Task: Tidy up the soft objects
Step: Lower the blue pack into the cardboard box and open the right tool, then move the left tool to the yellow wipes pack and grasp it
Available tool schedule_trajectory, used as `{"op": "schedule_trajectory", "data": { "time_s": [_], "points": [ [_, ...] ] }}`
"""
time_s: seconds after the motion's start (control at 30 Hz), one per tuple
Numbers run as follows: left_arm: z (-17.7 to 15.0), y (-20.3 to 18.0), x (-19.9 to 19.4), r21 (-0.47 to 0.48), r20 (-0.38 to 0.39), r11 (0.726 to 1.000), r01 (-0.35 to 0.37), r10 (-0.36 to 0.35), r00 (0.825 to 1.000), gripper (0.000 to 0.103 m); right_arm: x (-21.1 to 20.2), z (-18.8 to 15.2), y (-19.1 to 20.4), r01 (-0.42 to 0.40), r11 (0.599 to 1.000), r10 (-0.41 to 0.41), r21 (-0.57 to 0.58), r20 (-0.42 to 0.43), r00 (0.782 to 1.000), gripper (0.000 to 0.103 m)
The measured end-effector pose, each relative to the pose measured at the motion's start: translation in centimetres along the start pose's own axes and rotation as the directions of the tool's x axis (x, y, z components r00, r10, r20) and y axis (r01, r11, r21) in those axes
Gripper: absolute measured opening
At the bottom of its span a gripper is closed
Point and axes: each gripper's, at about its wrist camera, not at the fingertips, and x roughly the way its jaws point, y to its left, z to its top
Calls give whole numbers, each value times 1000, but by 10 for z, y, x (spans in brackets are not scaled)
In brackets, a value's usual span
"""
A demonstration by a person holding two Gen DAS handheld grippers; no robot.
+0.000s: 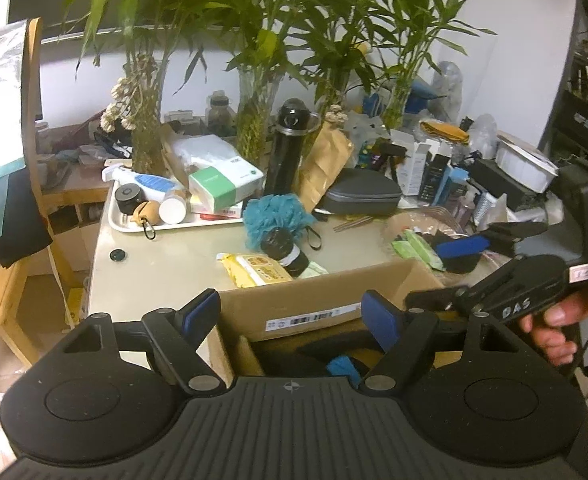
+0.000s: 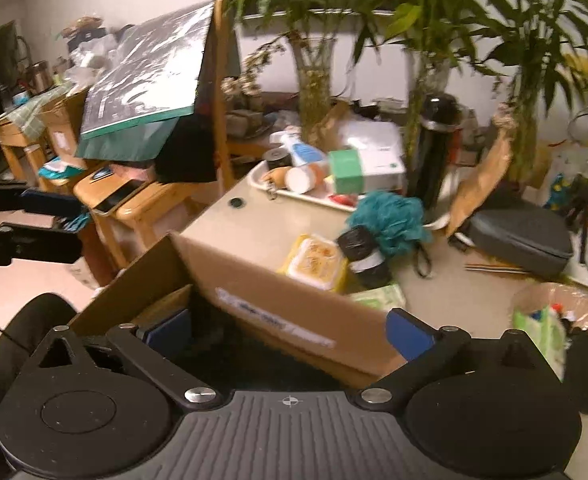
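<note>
An open cardboard box [image 1: 294, 300] [image 2: 277, 304] stands at the near edge of the desk, with dark items and a bit of teal inside. Behind it lie a teal bath pouf [image 1: 273, 214] [image 2: 390, 218], a yellow wipes pack [image 1: 253, 268] [image 2: 314, 262], a black roll [image 1: 285, 250] [image 2: 364, 252] and a green wipes pack [image 2: 380, 296]. My left gripper [image 1: 294, 316] is open and empty over the box. My right gripper [image 2: 289, 330] is open and empty over the box; it also shows in the left wrist view [image 1: 470, 264].
A white tray [image 1: 153, 224] with bottles and boxes, a black flask [image 1: 289, 148], a grey case [image 1: 360, 198], a brown paper bag [image 1: 326, 160] and glass vases of bamboo [image 1: 253, 120] crowd the back. A plastic bag of packets [image 2: 550, 320] lies right. Wooden chairs [image 2: 133, 204] stand left.
</note>
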Motion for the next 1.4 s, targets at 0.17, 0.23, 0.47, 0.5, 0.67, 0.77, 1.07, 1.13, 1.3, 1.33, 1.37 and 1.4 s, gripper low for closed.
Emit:
{"op": "schedule_trajectory", "data": {
  "time_s": [0.17, 0.23, 0.47, 0.5, 0.67, 0.77, 1.07, 1.13, 1.3, 1.33, 1.37, 1.4],
  "points": [
    [1, 10, 7, -13, 7, 1000, 0, 0, 1000, 77, 4, 2, -23, 49, 999, -49, 21, 16, 999, 103],
    [2, 14, 10, -13, 10, 1000, 0, 0, 1000, 77, 4, 1, -32, 57, 998, -58, 36, 26, 998, 103],
    [9, 24, 24, -13, 5, 1000, -6, 6, 1000, 77, 11, 1, -65, 81, 993, -86, 91, 48, 995, 103],
    [10, 26, 27, -12, 6, 1000, -7, 7, 1000, 77, 12, 1, -69, 87, 991, -92, 102, 52, 994, 103],
    [17, 33, 39, -13, 10, 1000, -6, 6, 1000, 77, 18, 3, -86, 96, 985, -108, 146, 73, 992, 103],
    [22, 38, 47, -14, 4, 1000, -6, 6, 1000, 77, 25, 5, -96, 108, 981, -121, 164, 74, 990, 103],
    [40, 56, 76, -4, -29, 999, 43, -43, 999, 77, 45, 9, -110, 82, 987, -97, 138, 110, 989, 103],
    [43, 63, 84, -10, -48, 998, 66, -66, 997, 77, 49, 9, -114, 66, 986, -86, 152, 124, 989, 103],
    [49, 83, 108, -33, -109, 987, 158, -161, 981, 77, 53, 5, -126, 40, 979, -71, 200, 153, 986, 103],
    [49, 87, 113, -42, -121, 985, 169, -173, 978, 77, 53, 4, -127, 46, 979, -78, 200, 153, 985, 103],
    [49, 92, 119, -56, -134, 982, 182, -188, 973, 77, 54, 4, -128, 58, 978, -89, 199, 151, 985, 103],
    [50, 97, 126, -73, -146, 977, 198, -207, 967, 77, 55, 3, -129, 66, 977, -97, 200, 149, 984, 103]
  ]
}}
